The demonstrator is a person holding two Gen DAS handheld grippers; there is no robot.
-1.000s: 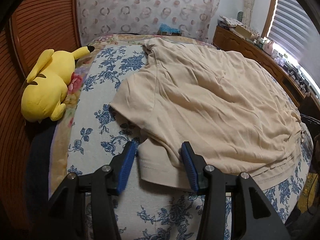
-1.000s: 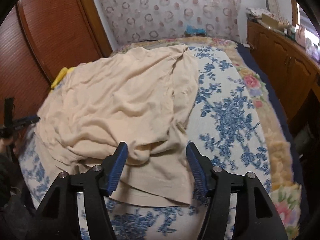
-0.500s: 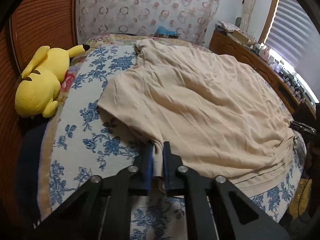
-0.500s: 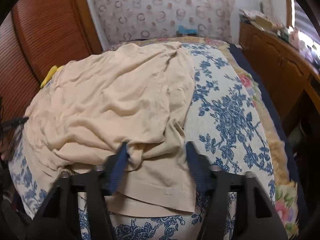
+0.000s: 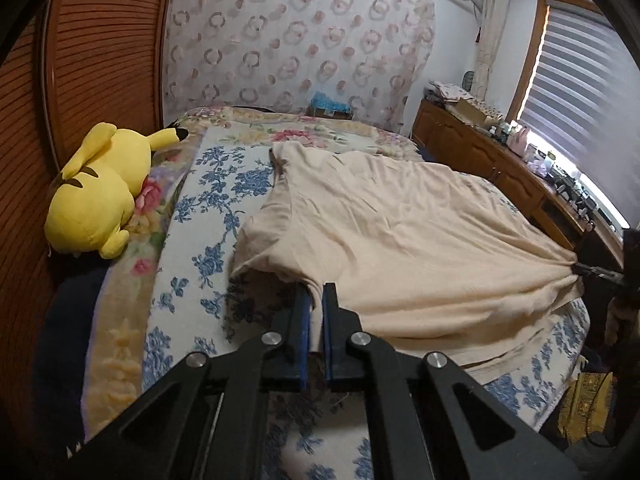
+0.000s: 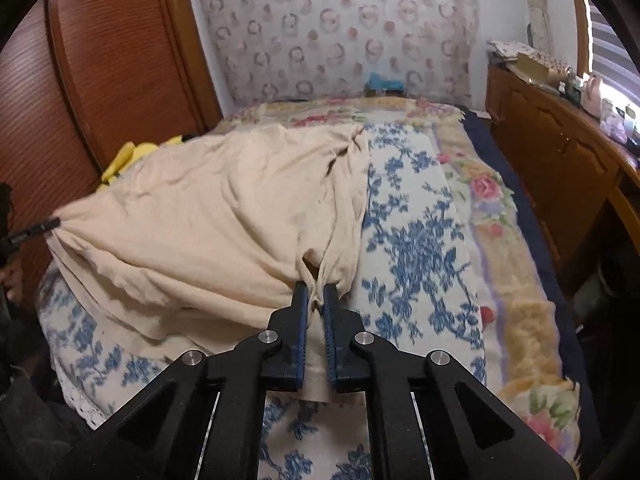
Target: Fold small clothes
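A beige T-shirt (image 5: 400, 236) lies spread over the bed's blue-flowered blanket (image 5: 208, 216). My left gripper (image 5: 316, 300) is shut on the shirt's near left part, lifting it off the blanket. In the right wrist view the same shirt (image 6: 224, 208) fills the left half, and my right gripper (image 6: 314, 292) is shut on its near right part, also raised. Each gripper's tip shows at the far edge of the other's view, pinching the cloth. The shirt hangs taut between them, its far end resting on the bed.
A yellow plush toy (image 5: 96, 196) lies at the bed's left edge against a wooden sliding door (image 5: 92, 56). A wooden dresser (image 6: 560, 168) with clutter runs along the right side. A patterned curtain (image 6: 340, 28) hangs behind the bed.
Both grippers closed on the shirt's near part, the left first and then the right. They then lifted it, pulling the cloth taut off the blanket.
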